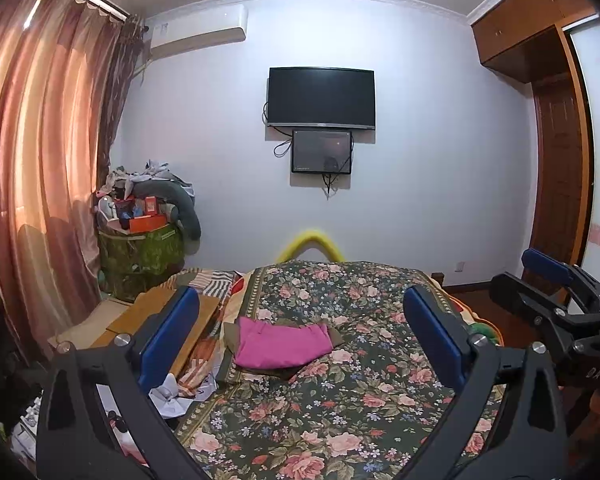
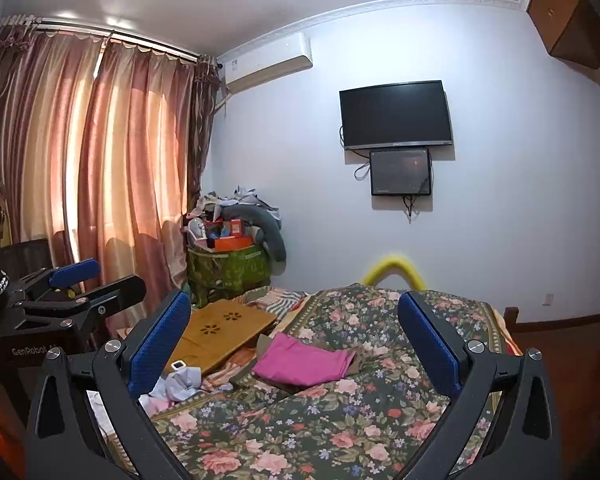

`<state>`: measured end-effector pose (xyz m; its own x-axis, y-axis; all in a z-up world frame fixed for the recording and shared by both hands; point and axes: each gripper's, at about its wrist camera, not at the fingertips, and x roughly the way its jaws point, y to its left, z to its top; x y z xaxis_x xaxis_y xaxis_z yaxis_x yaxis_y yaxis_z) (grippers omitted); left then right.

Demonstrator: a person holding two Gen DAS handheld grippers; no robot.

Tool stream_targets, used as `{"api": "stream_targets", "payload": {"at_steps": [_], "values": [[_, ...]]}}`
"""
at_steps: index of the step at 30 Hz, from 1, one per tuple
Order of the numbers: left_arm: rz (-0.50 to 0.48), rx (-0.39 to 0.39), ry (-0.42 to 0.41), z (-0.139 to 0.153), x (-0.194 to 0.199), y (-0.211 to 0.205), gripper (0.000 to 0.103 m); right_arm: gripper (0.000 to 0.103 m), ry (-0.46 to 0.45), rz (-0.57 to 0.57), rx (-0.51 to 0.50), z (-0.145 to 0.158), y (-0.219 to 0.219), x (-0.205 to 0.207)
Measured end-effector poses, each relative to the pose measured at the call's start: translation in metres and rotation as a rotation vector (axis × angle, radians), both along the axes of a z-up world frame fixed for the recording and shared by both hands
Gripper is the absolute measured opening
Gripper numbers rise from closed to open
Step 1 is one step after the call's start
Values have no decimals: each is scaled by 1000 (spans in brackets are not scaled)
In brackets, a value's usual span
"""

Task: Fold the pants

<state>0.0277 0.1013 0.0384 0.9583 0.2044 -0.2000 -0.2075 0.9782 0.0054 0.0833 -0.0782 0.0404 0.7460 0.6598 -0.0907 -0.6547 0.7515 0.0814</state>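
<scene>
Both tongs spread wide, nothing between the pads, held above the near part of the bed. Left tongs and right tongs side by side, well apart from the cloth. Pants: pink, lying ahead of both tongs on the floral cover, already bunched into a compact, roughly folded block, resting on a darker olive garment whose edges stick out around it. Cannot tell how many layers the pink block has or where waistband and hems lie. A wooden board sits just ahead-left of the right tongs, with loose clutter below it. Risks, as judged: a grasp at the pink edge could pinch the olive cloth too and drag both; a pad catching only the top layer would undo the fold; the soft cover may wrinkle and skew the crease.
</scene>
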Motion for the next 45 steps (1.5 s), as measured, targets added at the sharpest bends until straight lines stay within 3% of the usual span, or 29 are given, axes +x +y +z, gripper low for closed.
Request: {"api": "stream_targets", "payload": {"at_steps": [45], "values": [[-37,0,34,-10,10,2,103,103,33,-24,0,2,-3,4]]}}
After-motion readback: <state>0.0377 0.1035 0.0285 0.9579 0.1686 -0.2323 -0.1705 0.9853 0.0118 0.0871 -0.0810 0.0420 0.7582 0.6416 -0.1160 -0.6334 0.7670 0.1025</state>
